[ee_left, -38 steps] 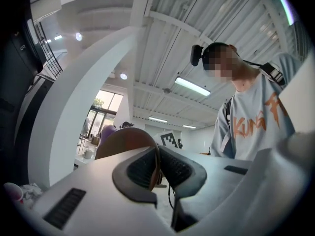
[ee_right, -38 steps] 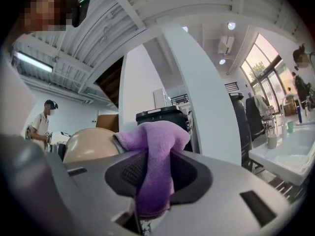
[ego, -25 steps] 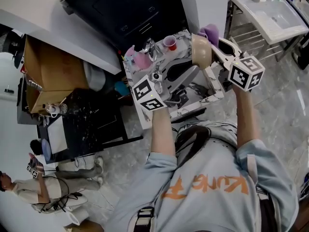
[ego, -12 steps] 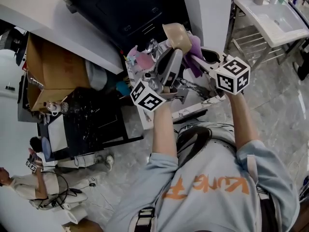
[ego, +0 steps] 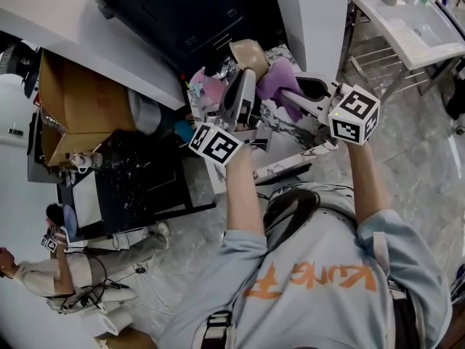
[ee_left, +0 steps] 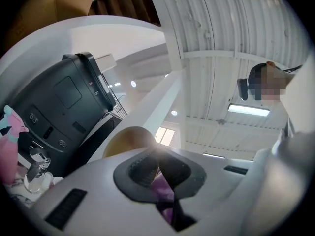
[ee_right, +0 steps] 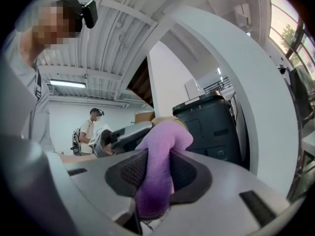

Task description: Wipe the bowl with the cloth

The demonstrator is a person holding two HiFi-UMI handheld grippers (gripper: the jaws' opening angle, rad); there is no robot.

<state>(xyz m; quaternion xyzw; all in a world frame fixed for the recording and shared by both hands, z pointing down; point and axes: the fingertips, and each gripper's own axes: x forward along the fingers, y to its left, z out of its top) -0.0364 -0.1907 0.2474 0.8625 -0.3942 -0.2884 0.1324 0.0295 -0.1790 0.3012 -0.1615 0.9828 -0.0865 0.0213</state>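
In the head view my left gripper (ego: 243, 75) is shut on the rim of a tan bowl (ego: 248, 51), holding it tilted in the air over the marbled table (ego: 290, 162). My right gripper (ego: 292, 93) is shut on a purple cloth (ego: 278, 77), whose free end lies against the bowl's right side. The left gripper view shows the bowl (ee_left: 129, 140) rising beyond the left gripper (ee_left: 155, 171), with a bit of the cloth (ee_left: 166, 196) below the pads. In the right gripper view the cloth (ee_right: 158, 166) fills the right gripper (ee_right: 156, 173) and reaches toward the bowl (ee_right: 170, 120).
A black machine (ego: 196, 13) stands behind the table. A pink item (ego: 207, 89) and a metal piece (ego: 221, 70) sit at the table's far left. A cardboard box (ego: 73, 107), a dark side table (ego: 138, 187) and a white sink stand (ego: 407, 20) surround it. Another person (ego: 43, 282) stands lower left.
Both grippers have swung left across the table with the bowl and the cloth. The left gripper turned from pointing right to pointing away, and the cloth now sits right of the bowl.
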